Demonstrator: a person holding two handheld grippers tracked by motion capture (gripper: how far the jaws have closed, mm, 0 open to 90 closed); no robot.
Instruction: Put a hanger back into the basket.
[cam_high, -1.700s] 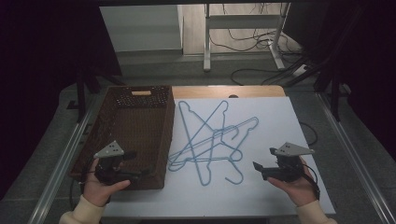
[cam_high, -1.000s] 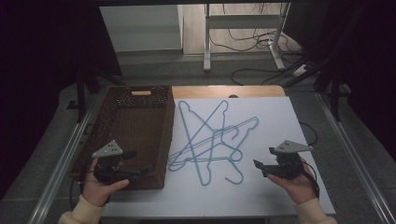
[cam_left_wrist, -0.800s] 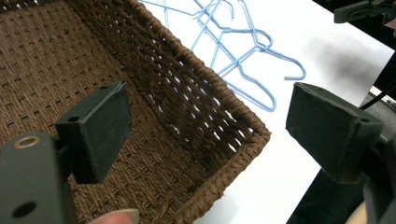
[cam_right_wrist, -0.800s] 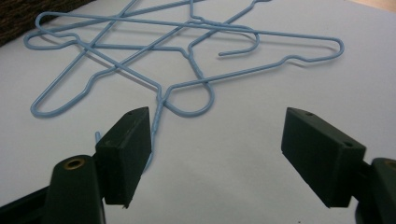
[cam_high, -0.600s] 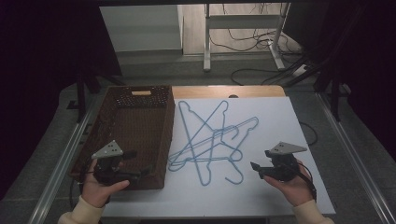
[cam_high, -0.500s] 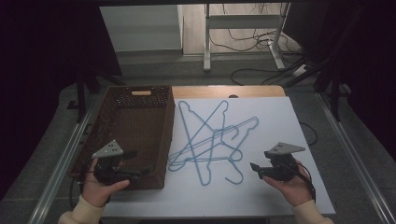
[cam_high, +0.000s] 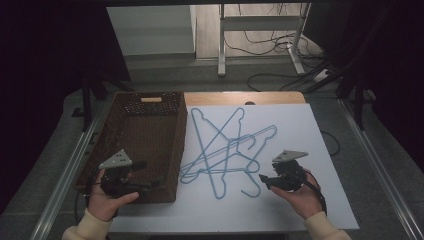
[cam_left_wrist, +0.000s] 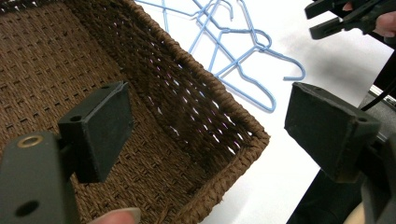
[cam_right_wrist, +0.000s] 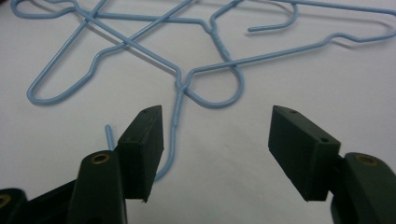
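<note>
Hangers on table, right of basket

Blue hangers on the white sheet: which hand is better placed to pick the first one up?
Right. The right gripper sits beside the nearest hanger's hook, jaws apart and just closing, nothing between them yet. The left gripper hovers over the wicker basket.

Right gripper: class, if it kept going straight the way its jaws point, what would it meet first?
Probably the hook of the nearest blue hanger, lying on the white sheet just ahead of the open right gripper; depth is uncertain.
</note>
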